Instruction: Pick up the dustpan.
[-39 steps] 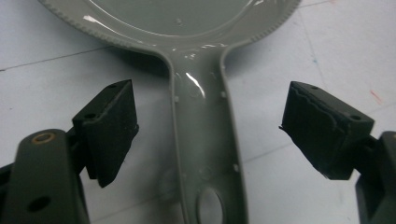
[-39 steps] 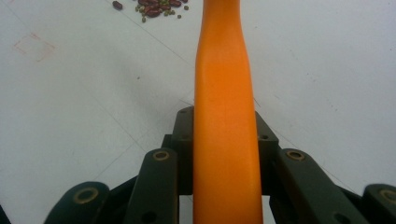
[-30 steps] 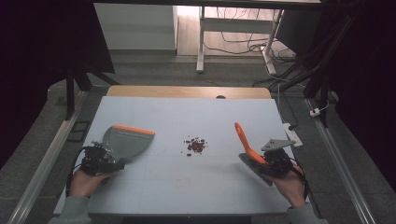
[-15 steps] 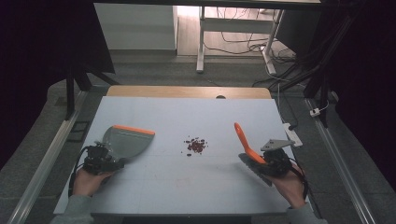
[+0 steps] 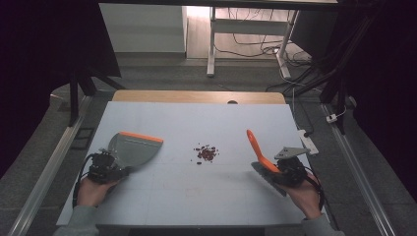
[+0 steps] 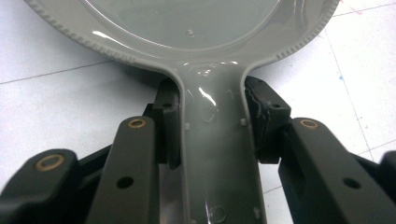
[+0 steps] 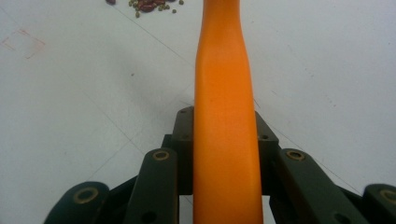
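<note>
Grey dustpan (image 5: 132, 150) just clamped in our left gripper (image 6: 212, 116), orange brush (image 5: 256, 147) in the right gripper (image 7: 224, 135); sweeping hard could scatter the beans (image 5: 206, 153) mid-frame.

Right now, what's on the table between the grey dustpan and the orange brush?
A small pile of dark red beans lies between the grey plastic dustpan with orange lip and the orange-handled brush, in the high view.

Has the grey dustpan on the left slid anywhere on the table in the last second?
No. The dustpan keeps its distance from the pile of beans, and the left gripper has just closed on its handle.
</note>
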Demonstrator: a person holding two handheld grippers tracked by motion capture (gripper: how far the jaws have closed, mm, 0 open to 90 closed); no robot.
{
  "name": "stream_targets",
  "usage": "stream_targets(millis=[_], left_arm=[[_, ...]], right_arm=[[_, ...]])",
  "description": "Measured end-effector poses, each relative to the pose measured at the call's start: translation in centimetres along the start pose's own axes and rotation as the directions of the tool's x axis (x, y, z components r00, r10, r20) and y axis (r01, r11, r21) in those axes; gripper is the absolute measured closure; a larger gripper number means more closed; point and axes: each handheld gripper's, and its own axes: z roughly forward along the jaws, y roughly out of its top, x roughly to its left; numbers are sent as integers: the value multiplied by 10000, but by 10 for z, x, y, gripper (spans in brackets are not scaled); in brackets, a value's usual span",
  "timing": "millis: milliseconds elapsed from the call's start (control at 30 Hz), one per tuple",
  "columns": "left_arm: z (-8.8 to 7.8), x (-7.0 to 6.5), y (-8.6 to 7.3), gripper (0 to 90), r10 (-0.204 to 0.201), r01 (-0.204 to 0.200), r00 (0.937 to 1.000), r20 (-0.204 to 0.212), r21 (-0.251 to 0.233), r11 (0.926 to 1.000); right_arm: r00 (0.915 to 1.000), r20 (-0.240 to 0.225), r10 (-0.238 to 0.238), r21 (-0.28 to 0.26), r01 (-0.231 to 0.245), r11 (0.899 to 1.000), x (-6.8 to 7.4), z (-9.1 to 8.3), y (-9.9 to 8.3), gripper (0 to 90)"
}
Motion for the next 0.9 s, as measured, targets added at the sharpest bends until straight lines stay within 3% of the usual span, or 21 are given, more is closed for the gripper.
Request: stream_targets(millis=[467,900], left_arm=[[-11,8,-4,617,11,3,9999,150,-930,9957],[-16,13,-9,619,342,-316,9992,186,-1280,9913]], right_arm=[[10000,16,60,-19,-60,10000,0,0,0,705],[9999,57,120,-101,-119,9999,-2,-1,-1,705]])
